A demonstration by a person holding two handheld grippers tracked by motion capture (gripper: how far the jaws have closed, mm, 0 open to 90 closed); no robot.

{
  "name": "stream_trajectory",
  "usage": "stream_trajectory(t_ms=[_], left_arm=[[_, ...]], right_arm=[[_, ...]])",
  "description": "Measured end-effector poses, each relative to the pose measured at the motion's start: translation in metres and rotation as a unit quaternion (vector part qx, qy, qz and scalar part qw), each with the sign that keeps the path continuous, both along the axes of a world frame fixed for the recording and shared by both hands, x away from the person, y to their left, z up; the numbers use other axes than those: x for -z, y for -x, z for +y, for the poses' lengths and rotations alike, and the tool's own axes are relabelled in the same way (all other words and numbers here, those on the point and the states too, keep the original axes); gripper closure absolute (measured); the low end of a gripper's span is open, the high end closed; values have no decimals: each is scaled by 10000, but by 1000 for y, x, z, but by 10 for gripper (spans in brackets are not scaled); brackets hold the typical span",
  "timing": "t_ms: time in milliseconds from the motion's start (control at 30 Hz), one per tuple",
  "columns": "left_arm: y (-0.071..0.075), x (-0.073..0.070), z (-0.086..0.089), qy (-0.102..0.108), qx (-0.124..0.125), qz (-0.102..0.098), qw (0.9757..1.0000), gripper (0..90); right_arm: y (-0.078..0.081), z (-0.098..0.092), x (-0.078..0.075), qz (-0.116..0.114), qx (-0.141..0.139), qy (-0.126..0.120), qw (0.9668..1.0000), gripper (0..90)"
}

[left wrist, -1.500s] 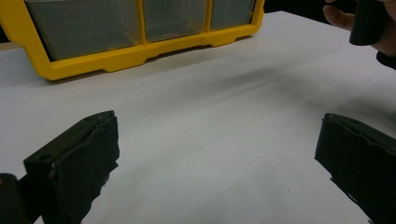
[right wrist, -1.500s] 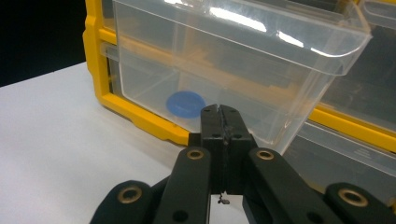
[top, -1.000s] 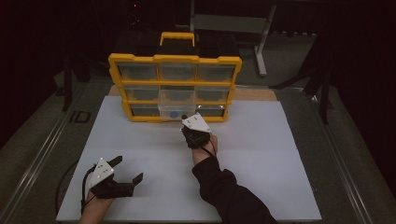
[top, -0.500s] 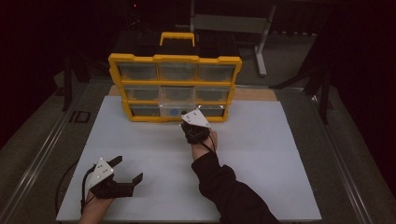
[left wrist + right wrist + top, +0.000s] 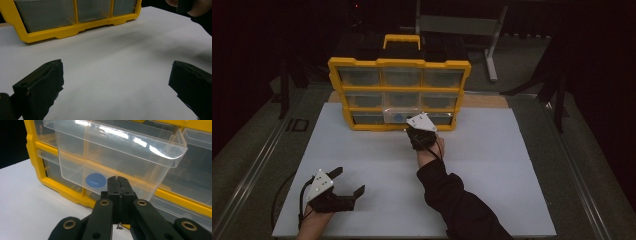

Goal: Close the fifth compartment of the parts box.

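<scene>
A yellow drawer cabinet [image 5: 399,90] with clear drawers stands at the far edge of the white board [image 5: 492,165]. Its bottom-middle clear drawer [image 5: 394,114] sticks out a little. A blue round disc [image 5: 95,180] lies inside that drawer [image 5: 112,145]. My right gripper [image 5: 411,122] is shut with nothing between its jaws. Its tips [image 5: 117,178] sit right against the drawer's front wall. My left gripper [image 5: 348,181] rests open on the board at the near left, and its jaws [image 5: 117,63] are spread wide over bare white surface.
The cabinet's black top carries a yellow handle [image 5: 401,40]. A grey metal stand [image 5: 492,35] is behind it at the right. Dark table surface and a rail [image 5: 252,165] border the board on the left. The cabinet's lower corner [image 5: 62,31] lies ahead of my left gripper.
My right gripper has moved a little toward the cabinet, and the clear drawer has slid further in. The left gripper has stayed put.
</scene>
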State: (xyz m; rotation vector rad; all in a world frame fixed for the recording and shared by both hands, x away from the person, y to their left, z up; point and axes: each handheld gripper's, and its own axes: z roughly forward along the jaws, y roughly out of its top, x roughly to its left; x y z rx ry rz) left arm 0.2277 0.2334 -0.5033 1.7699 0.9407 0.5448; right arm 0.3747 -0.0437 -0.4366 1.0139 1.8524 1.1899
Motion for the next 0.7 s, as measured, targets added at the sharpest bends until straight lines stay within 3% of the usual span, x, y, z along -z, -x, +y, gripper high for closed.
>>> stream_trajectory(t_ms=[700], left_arm=[[0, 0, 0, -4, 16, -5, 10000, 0]], right_arm=[[-22, 1, -6, 32, 61, 8, 10000, 900]])
